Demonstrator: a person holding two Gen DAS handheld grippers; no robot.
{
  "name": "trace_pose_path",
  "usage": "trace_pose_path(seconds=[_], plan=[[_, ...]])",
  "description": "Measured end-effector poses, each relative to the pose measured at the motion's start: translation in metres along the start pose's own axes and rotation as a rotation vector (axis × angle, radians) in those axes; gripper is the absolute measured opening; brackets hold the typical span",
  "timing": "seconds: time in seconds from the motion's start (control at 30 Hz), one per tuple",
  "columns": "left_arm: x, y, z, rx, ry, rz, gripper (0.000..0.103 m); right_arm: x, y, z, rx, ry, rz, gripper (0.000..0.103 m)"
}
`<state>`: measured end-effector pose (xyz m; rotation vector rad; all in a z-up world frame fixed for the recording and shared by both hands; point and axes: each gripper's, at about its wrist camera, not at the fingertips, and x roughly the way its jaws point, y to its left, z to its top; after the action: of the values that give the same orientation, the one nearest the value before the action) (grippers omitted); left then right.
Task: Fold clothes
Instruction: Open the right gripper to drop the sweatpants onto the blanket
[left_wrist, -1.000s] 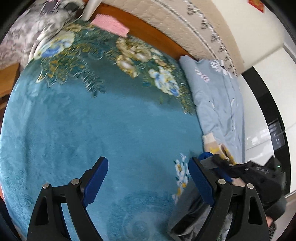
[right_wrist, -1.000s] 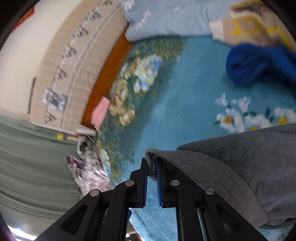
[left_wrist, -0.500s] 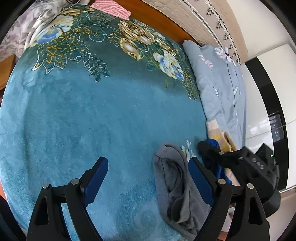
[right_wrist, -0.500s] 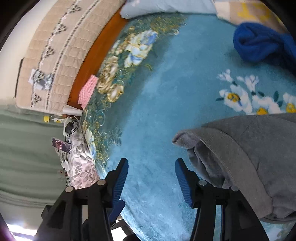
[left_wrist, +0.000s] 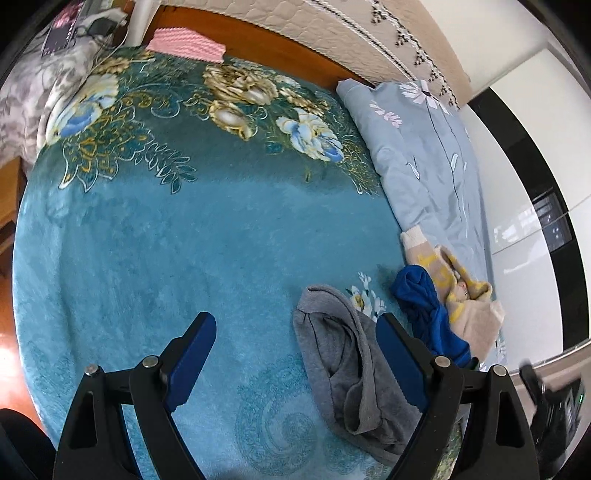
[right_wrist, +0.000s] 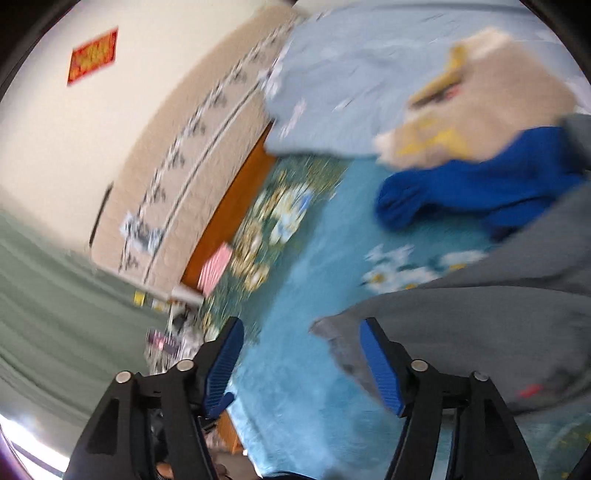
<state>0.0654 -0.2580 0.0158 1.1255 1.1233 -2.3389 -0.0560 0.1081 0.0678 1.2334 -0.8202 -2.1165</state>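
Grey garment (left_wrist: 347, 362) lies crumpled on teal floral blanket (left_wrist: 184, 236), just beside the wide-open, empty left gripper (left_wrist: 295, 354). Right gripper (right_wrist: 301, 363) opening, empty; garment beside its right finger.

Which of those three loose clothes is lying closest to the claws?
The grey garment. It lies right beside the left claw, while the blue one and the beige-and-yellow one sit farther off.
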Motion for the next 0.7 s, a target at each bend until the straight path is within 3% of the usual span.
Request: trace_pose_path(seconds=[0.17, 0.37, 0.57, 0.7], plan=[[0.007, -0.014, -0.005, 0.062, 0.023, 0.036, 0.089, -0.057, -0.065, -0.015, 0.101, -0.069, -0.084, 0.074], [0.019, -0.031, -0.007, 0.085, 0.04, 0.069, 0.089, -0.085, -0.12, -0.025, 0.201, -0.098, -0.084, 0.074], [0.039, -0.064, -0.027, 0.168, 0.1, 0.069, 0.089, -0.113, -0.122, -0.013, 0.17, -0.27, -0.047, 0.074], [0.067, -0.092, -0.052, 0.245, 0.214, 0.088, 0.089, -0.137, -0.11, -0.004, 0.136, -0.364, -0.011, 0.074]])
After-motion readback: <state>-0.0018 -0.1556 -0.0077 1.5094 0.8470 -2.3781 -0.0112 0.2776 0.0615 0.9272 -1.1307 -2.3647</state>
